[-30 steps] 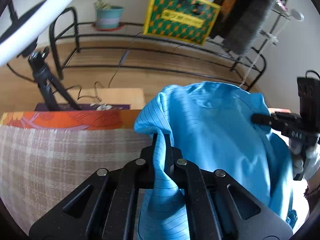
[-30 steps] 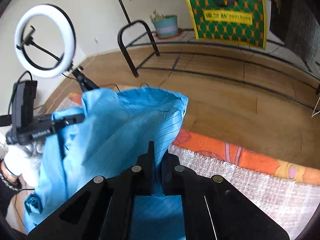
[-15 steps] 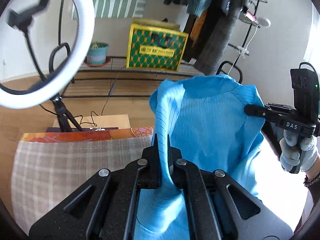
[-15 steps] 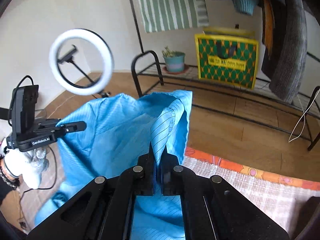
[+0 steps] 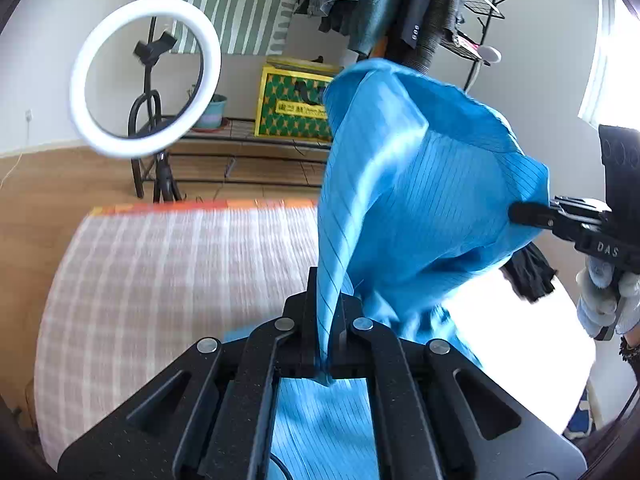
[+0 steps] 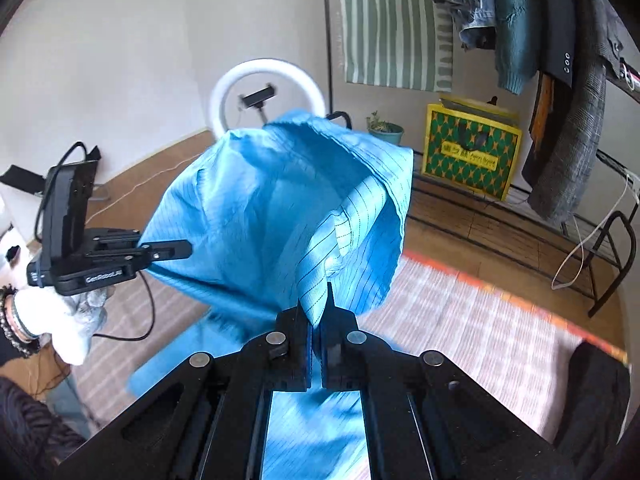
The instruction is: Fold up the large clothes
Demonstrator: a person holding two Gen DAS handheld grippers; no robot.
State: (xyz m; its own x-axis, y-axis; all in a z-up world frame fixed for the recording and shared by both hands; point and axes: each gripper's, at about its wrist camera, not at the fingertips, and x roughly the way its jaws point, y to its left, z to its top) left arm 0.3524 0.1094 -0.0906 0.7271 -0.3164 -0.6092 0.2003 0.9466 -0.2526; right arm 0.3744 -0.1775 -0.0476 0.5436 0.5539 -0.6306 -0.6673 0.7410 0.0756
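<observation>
A large blue pinstriped garment [image 5: 416, 184] hangs in the air between both grippers, above a checked cloth-covered surface [image 5: 168, 280]. My left gripper [image 5: 326, 300] is shut on one edge of the garment. My right gripper [image 6: 314, 312] is shut on another edge of the garment [image 6: 272, 208]. In the left wrist view the right gripper [image 5: 532, 216] shows at the right, pinching the cloth. In the right wrist view the left gripper [image 6: 168, 252] shows at the left, pinching the cloth. The garment's lower part hangs hidden behind the grippers.
A ring light on a tripod [image 5: 146, 76] stands beyond the surface. A yellow-green box [image 5: 294, 104] and a potted plant [image 6: 384, 130] sit on a low black rack. Clothes hang on a rail [image 6: 560, 60] at the right. A dark item [image 6: 596, 396] lies on the surface.
Both grippers have lifted the garment higher and tilted upward, so the wall and hanging clothes came into view. The cloth has opened wider between them.
</observation>
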